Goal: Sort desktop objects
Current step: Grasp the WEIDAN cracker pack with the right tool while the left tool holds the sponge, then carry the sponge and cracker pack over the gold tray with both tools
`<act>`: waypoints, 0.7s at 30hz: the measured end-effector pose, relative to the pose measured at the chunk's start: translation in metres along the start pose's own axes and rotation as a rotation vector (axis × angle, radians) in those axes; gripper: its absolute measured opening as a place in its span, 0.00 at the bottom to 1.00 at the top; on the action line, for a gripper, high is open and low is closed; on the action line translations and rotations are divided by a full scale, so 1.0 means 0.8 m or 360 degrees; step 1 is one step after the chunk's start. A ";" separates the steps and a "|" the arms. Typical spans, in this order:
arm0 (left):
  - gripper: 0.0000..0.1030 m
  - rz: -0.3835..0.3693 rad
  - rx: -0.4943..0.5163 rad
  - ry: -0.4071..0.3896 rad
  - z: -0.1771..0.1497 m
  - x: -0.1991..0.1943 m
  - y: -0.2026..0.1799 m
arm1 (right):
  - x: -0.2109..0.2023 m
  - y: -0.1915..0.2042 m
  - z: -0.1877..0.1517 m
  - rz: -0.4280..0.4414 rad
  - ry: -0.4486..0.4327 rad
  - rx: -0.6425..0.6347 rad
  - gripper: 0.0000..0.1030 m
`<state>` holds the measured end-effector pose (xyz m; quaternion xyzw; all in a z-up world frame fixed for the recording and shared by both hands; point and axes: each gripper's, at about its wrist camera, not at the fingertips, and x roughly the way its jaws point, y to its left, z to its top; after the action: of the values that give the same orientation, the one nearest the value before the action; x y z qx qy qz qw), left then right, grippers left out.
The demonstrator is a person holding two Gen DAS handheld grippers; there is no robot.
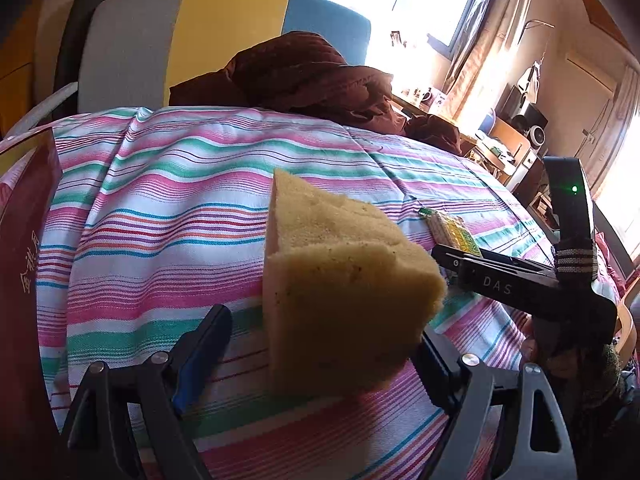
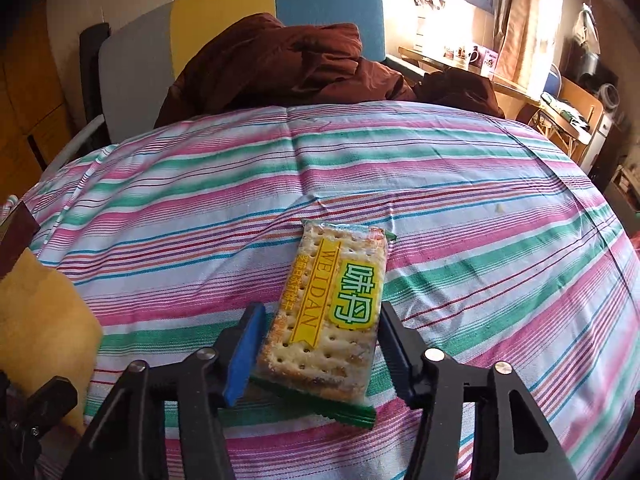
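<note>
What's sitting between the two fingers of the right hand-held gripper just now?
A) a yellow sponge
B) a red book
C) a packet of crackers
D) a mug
C: in the right wrist view the packet of crackers lies on the striped cloth between the open fingers of the right hand-held gripper, while the yellow sponge sits in the left hand-held gripper.

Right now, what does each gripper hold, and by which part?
Left gripper: nothing; its jaws stand open, one clear of the sponge. Right gripper flanks the cracker pack at its long edges; hold cannot be told.
</note>
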<state>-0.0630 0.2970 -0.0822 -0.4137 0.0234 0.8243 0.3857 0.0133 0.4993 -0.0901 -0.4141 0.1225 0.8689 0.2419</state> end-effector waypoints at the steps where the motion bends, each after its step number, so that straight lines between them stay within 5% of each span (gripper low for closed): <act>1: 0.85 0.0001 0.0001 0.0000 0.000 0.000 0.000 | -0.002 0.000 -0.002 0.0008 -0.0002 -0.0004 0.49; 4: 0.80 -0.0001 -0.0020 -0.0014 0.001 -0.002 0.004 | -0.012 0.003 -0.013 0.0042 -0.0008 -0.0018 0.49; 8: 0.58 -0.0072 -0.0054 -0.0038 -0.002 -0.012 0.012 | -0.029 0.008 -0.032 0.0114 -0.0020 -0.0037 0.48; 21: 0.56 -0.0055 0.0052 -0.0168 -0.027 -0.097 0.004 | -0.079 0.050 -0.071 0.0411 -0.0099 -0.0034 0.48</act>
<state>-0.0227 0.2396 -0.0429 -0.3637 0.0094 0.8377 0.4073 0.0640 0.4214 -0.0759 -0.3702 0.1579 0.9065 0.1273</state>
